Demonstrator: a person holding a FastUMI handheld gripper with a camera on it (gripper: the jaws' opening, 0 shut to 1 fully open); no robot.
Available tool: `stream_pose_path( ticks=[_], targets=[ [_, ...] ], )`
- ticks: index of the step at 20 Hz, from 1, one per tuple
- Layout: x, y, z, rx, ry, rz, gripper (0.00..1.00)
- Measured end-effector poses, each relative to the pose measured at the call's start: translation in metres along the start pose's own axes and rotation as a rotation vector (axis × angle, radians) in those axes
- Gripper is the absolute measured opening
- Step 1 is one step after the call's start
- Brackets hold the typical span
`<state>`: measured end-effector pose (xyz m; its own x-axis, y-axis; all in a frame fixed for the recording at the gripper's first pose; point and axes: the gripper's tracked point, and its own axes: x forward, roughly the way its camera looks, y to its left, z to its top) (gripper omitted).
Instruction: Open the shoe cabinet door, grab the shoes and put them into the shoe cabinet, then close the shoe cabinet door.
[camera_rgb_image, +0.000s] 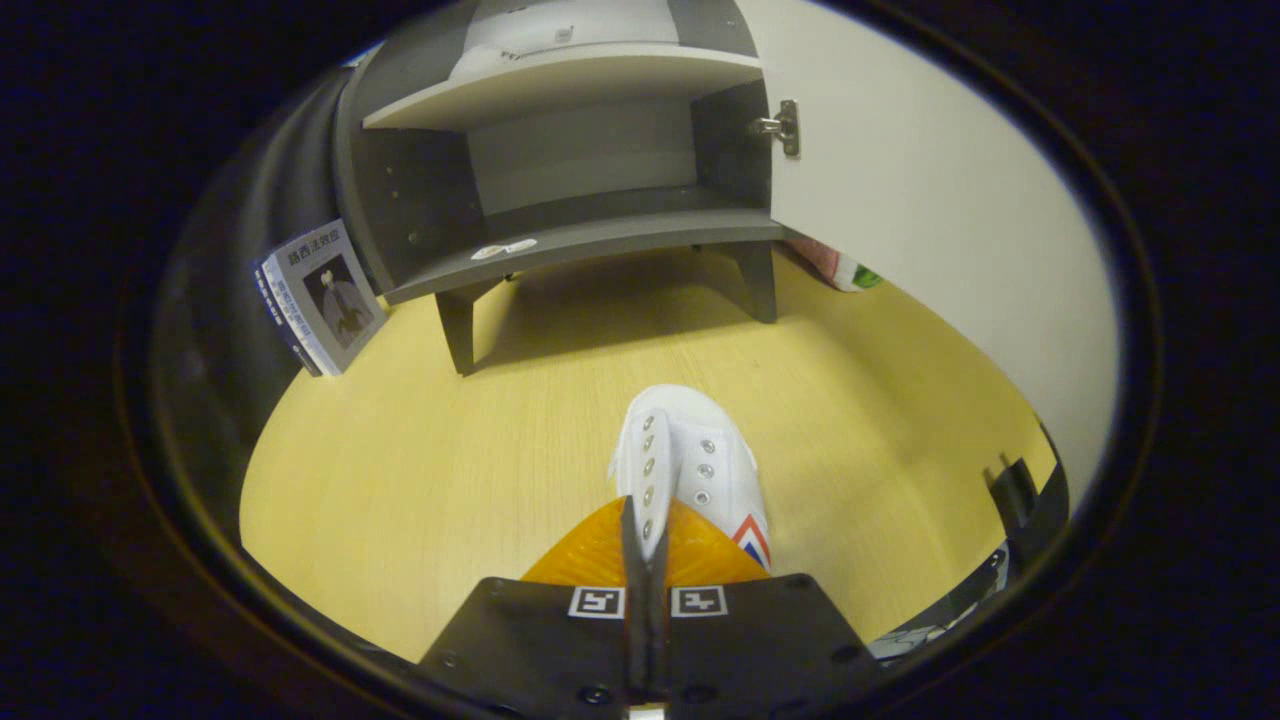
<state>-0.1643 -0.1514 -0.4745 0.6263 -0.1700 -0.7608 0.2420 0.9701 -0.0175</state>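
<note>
The shoe (690, 460) sits pinched in the tongs (645, 535); beyond stands the cabinet (560, 230), a book (320, 297) to its left.

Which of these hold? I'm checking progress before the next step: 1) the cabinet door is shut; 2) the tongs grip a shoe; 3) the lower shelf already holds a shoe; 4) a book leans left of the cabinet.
1) False: the door stands open on the cabinet.
2) True: the tongs are closed on the shoe.
3) False: the lower shelf holds no shoe.
4) True: the book leans there.
</note>
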Motion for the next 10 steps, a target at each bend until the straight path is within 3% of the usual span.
stream_pose_path(
  ticks=[5, 10],
  targets=[
    [-0.027, 0.004, 0.024, -0.035, -0.031, 0.008, 0.03],
    [-0.063, 0.011, 0.095, -0.078, -0.126, 0.025, 0.03]
  ],
)
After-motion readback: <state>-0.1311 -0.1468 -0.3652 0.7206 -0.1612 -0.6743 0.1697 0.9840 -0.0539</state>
